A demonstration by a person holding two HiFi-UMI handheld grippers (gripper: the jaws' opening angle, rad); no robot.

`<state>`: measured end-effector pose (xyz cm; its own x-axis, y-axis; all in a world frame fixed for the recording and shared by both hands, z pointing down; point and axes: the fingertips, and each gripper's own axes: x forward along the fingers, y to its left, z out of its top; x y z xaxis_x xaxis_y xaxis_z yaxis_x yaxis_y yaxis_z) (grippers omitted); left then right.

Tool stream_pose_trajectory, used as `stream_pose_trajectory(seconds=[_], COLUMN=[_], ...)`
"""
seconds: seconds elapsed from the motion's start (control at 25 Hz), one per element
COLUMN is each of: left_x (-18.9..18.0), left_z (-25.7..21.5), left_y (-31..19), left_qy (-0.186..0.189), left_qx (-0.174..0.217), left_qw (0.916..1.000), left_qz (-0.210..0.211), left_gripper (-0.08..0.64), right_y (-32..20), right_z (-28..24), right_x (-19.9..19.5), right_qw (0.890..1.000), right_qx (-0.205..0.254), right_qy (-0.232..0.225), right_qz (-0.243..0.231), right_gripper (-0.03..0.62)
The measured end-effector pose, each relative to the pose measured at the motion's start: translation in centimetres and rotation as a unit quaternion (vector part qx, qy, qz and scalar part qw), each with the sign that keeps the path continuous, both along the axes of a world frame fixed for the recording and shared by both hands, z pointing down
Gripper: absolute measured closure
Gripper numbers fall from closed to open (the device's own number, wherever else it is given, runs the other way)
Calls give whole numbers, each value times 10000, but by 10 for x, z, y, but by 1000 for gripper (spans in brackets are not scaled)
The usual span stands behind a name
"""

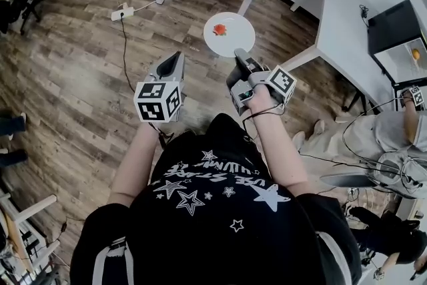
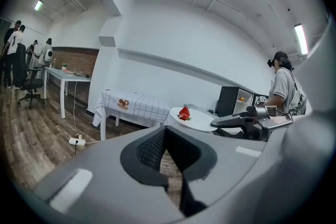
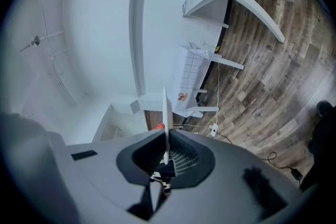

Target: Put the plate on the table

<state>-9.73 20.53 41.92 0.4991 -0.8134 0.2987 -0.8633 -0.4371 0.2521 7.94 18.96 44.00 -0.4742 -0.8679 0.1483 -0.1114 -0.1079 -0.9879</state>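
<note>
Grey and empty, the left gripper hangs over the wood-plank floor with its jaws drawn almost together and nothing between them. Just to its right, the white plate is in the air above the floor, on no table, with a small red piece of food near its middle. The right gripper clamps the plate's near rim; its own view shows that rim edge-on between closed jaws. Further right stands a white table, well apart from the plate. This looks like the carrying step. The next move calls for keeping the plate level, bringing it over a tabletop, lowering it flat, then releasing.
</note>
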Motion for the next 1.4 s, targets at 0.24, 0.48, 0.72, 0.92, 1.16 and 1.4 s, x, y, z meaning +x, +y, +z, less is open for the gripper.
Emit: stream_pose_trajectory(seconds=[0.24, 0.48, 0.72, 0.92, 1.16, 1.4], left_x=[-6, -5, 3, 17, 36, 57], left_z=[5, 13, 12, 20, 13, 9], left_y=[-1, -25, -71, -118, -183, -233], left_qy=[14, -119, -196, -240, -233, -206], left_qx=[-82, -164, -168, -272, -243, -244], left_qw=[10000, 9998, 9996, 9993, 9994, 9994], left_qz=[-47, -75, -131, -123, -106, -106], left_gripper=[552, 552, 552, 552, 552, 552], right_y=[-1, -31, -84, -136, -199, -248], right_z=[13, 24, 26, 33, 27, 22], right_x=[-4, -3, 6, 22, 43, 67], right_qw=[9997, 9994, 9991, 9990, 9991, 9994], right_qx=[-231, -279, -301, -319, -276, -99], right_qy=[-11, -119, -205, -220, -244, -306], right_qz=[-46, -147, -207, -223, -198, -152], right_gripper=[568, 568, 568, 568, 568, 568])
